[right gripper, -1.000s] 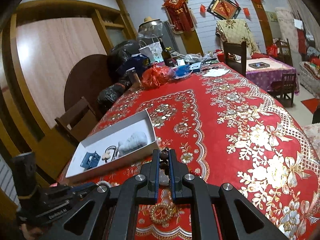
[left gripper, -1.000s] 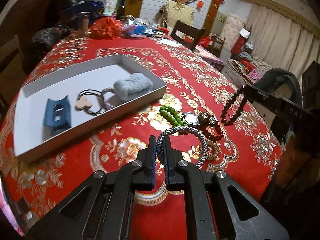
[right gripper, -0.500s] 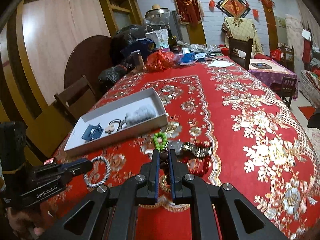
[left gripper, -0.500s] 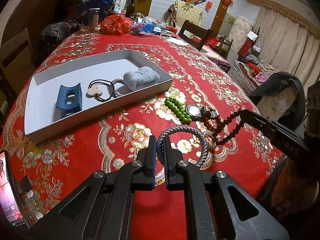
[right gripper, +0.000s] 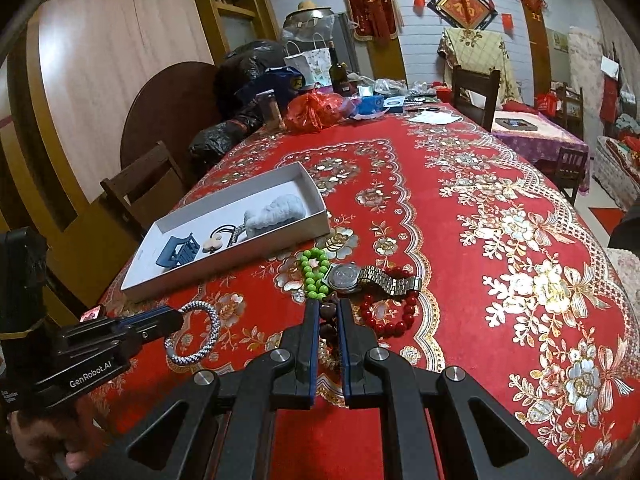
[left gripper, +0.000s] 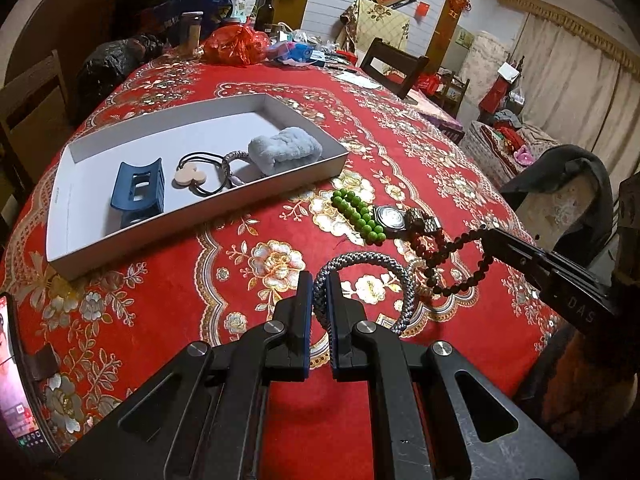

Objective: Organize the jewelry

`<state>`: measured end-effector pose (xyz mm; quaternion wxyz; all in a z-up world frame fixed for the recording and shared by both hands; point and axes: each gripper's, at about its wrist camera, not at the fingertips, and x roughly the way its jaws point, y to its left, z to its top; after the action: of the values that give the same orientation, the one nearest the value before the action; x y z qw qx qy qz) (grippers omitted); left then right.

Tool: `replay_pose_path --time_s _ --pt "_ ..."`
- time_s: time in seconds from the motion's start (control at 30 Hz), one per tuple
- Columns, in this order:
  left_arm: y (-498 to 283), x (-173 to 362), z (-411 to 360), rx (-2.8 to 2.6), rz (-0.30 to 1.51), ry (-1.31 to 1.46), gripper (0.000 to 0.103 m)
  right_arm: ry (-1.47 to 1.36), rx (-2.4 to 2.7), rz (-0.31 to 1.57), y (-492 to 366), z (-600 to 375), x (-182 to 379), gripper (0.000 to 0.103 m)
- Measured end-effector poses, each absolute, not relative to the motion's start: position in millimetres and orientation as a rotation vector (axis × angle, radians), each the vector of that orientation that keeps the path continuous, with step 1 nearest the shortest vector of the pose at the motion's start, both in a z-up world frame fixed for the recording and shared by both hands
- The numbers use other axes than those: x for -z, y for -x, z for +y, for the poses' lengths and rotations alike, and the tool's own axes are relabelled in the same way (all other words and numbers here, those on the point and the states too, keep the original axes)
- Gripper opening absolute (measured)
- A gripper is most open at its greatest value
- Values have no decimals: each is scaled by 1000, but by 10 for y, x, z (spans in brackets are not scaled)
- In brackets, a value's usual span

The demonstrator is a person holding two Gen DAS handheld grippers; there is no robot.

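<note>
- While the left gripper (left gripper: 319, 296) has its fingers (left gripper: 305, 300) clamped on a grey braided bracelet (left gripper: 366, 280) above the bench (left gripper: 200, 300),
- the right gripper (right gripper: 327, 320) pinches a dark bead bracelet (left gripper: 460, 264) beside the watch (right gripper: 348, 276).
- White tray (left gripper: 192, 216) lies just beyond.

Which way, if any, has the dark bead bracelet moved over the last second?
Yes. In the left wrist view, the dark bead bracelet, held by the right gripper, has dropped down and in toward the wristwatch lying on the tablecloth.
</note>
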<state>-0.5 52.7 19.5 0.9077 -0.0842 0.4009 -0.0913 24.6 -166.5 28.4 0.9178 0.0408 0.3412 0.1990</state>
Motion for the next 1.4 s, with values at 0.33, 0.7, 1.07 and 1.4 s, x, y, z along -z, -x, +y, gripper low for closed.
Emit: replay_pose_path --time_s 0.33,0.7,1.07,1.4 --pt "-5 -188 523 190 829 174 5 -86 -411 674 -236 -1668 -324 8" --pt "-15 -191 522 191 830 175 5 -78 -405 669 -239 -1659 -326 8" --pt "-33 -145 493 198 838 177 5 -76 -398 664 -242 -1668 -323 8" --pt "-51 -107 523 200 840 187 5 -72 -389 665 -253 -1667 -323 8"
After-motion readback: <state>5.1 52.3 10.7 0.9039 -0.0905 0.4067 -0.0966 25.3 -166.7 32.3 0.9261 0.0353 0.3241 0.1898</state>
